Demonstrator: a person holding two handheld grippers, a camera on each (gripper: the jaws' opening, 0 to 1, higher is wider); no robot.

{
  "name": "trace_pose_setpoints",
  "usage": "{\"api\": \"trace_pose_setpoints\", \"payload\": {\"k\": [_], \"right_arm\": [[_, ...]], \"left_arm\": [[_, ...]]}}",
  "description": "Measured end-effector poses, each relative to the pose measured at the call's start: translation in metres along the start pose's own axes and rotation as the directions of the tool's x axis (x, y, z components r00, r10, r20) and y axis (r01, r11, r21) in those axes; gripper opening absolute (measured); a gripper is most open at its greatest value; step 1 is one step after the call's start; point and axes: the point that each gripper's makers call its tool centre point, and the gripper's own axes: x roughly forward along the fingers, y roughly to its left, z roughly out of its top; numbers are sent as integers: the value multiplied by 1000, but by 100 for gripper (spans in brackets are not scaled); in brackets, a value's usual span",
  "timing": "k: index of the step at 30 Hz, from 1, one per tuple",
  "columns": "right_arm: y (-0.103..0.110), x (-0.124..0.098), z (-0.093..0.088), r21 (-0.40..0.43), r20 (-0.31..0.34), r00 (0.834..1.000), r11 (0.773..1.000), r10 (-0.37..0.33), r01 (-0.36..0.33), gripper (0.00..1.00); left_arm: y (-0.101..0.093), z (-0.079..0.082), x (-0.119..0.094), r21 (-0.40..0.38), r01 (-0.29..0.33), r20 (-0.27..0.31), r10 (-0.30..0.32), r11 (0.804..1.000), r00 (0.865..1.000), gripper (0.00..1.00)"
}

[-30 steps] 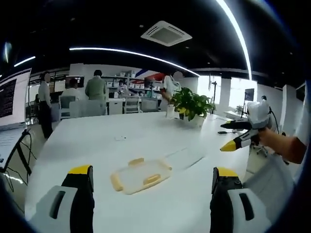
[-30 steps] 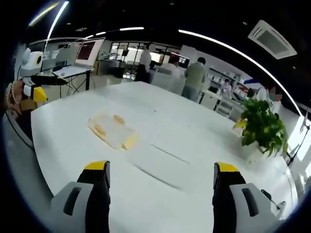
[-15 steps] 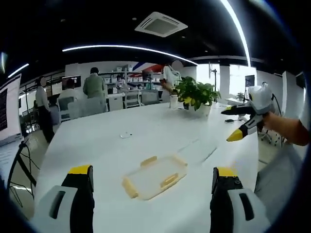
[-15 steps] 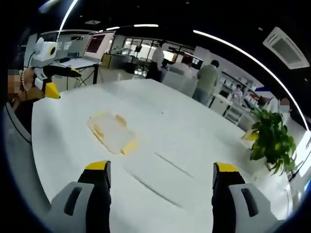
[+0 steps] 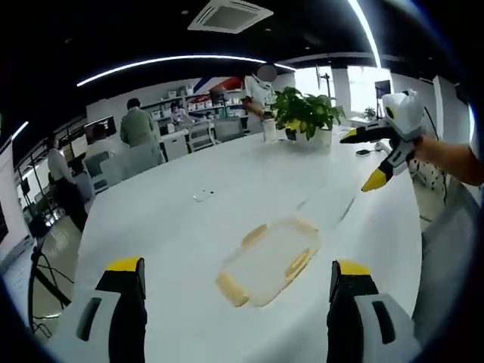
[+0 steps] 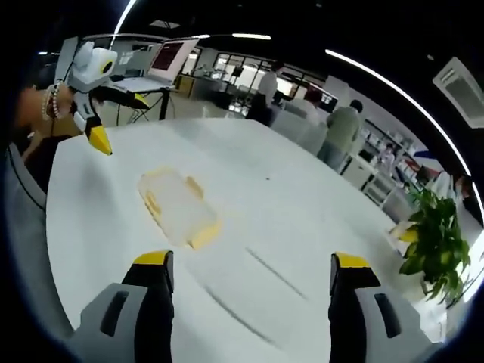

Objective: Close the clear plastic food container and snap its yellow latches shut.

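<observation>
A clear, flat plastic container (image 5: 268, 259) with yellow latches on its edges lies on the white table (image 5: 174, 227), just ahead of my left gripper (image 5: 238, 267), which is open and holds nothing. In the right gripper view the same container (image 6: 180, 206) lies ahead and to the left of my open right gripper (image 6: 250, 260). Each gripper appears in the other's view, held in the air over the table edge with jaws apart: the right gripper (image 5: 359, 160) and the left gripper (image 6: 123, 125). Neither touches the container.
Faint edges of a clear flat piece (image 6: 261, 272) lie beside the container; I cannot tell what it is. A potted plant (image 5: 302, 113) stands at the table's far end and a small object (image 5: 203, 196) mid-table. People and desks stand behind; a laptop (image 6: 170, 57) stands off the table.
Both views have shifted with the hands; the container now sits closer and larger before the left gripper. Both grippers stay open and the container has not moved on the table.
</observation>
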Motion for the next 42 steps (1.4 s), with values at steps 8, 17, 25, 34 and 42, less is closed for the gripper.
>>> {"api": "trace_pose_setpoints", "payload": {"k": [8,17,25,34,42], "right_arm": [[1,20,7,-87,-15,999,995,38,-39,83],[3,41,15,-158,-34,996,984,79,-84,81],[21,61,14,-246,-74,987,957,140,-154,81],[35,84,14,-380,-145,971,896,190,-232,80],[45,107,5,-402,-234,934,848,271,-346,78]], "left_arm": [[15,-9,19,155,23,-90,-9,988,996,99],[22,-17,39,309,71,-161,-21,948,987,96],[32,-35,54,457,128,-248,-12,880,969,94],[33,-47,74,566,202,-315,-16,799,949,92],[30,-51,91,559,259,-350,-60,788,935,92]]}}
